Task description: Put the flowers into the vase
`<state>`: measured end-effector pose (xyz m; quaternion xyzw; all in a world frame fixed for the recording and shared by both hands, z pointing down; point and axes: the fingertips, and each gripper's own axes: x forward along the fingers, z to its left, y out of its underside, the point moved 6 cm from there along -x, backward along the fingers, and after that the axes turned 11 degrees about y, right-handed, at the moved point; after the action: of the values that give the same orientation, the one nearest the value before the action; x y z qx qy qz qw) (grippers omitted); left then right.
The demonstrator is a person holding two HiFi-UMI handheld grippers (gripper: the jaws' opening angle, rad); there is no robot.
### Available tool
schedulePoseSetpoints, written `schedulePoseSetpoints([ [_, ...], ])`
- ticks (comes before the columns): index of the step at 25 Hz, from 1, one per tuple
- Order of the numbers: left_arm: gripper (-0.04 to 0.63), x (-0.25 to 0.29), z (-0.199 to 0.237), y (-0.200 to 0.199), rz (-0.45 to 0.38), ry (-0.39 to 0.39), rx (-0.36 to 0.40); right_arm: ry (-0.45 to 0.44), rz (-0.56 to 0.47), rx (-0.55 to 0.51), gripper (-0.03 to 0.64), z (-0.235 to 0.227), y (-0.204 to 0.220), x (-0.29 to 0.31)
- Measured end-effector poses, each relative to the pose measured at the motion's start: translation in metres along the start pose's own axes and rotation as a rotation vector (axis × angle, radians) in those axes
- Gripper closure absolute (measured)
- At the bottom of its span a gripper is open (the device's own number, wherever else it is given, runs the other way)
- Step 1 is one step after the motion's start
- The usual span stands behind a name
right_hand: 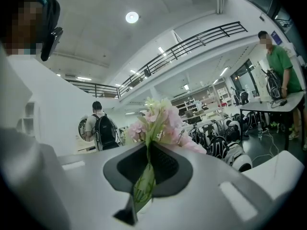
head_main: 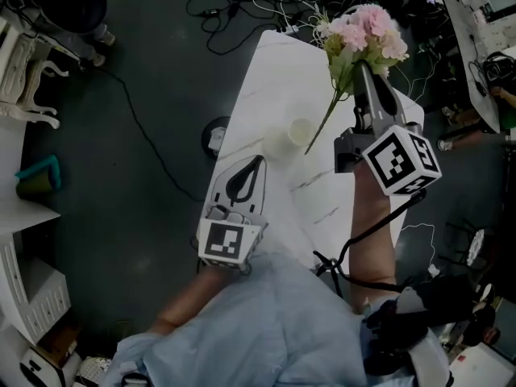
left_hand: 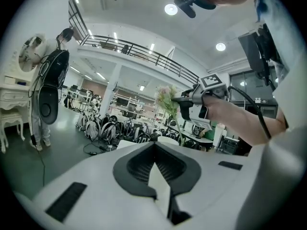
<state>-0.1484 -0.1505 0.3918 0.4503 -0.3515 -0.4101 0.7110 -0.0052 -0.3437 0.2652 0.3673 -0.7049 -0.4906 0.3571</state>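
A bunch of pink flowers [head_main: 367, 35] with a long green stem hangs over the far end of the white table [head_main: 266, 79]. My right gripper [head_main: 360, 72] is shut on it just below the blooms. The stem's lower end slants down toward a small white vase [head_main: 300, 131] standing on the table. In the right gripper view the flowers [right_hand: 160, 123] rise from between the pads of the right gripper [right_hand: 147, 150]. My left gripper [head_main: 256, 161] lies low over the table, near side of the vase, shut and empty. The left gripper view shows its tips [left_hand: 154, 147] touching and the flowers [left_hand: 165, 97] beyond.
Cables [head_main: 242, 6] trail over the dark floor past the table's far end. A round object [head_main: 215, 138] lies on the floor by the table's left edge. White furniture [head_main: 24, 71] stands at left, another table [head_main: 476, 39] at top right. People stand far off [right_hand: 103, 128].
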Motion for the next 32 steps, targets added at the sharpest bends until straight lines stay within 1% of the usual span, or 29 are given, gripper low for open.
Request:
schedulePoseSetpoints([
  [3,0.591,-0.003,0.014,0.011,-0.003,-0.016,-0.009,-0.006,-0.017,-0.007,0.601,0.004,0.007,0.009],
  [11,0.59,0.012,0.011,0.004,0.026,-0.017,-0.044,-0.044,-0.082,-0.041,0.601,-0.001,-0.001,0.017],
  [17,0.591,0.017,0.014,0.003,0.051,-0.01,-0.066,-0.059,-0.101,-0.076,0.6,0.002,0.022,0.012],
  [20,0.591,0.026,0.014,-0.002,0.049,-0.012,-0.08,-0.068,-0.125,-0.089,0.6,0.001,0.023,0.011],
  [24,0.59,0.032,0.016,-0.004,0.076,0.01,-0.081,-0.068,-0.158,-0.132,0.6,0.004,0.024,0.008],
  [29,0.591,0.032,0.023,-0.001,0.075,0.021,-0.08,-0.075,-0.219,-0.171,0.6,0.011,0.02,0.004],
  [32,0.591,0.036,0.021,-0.008,0.078,0.027,-0.078,-0.086,-0.245,-0.211,0.6,0.015,0.017,0.002],
])
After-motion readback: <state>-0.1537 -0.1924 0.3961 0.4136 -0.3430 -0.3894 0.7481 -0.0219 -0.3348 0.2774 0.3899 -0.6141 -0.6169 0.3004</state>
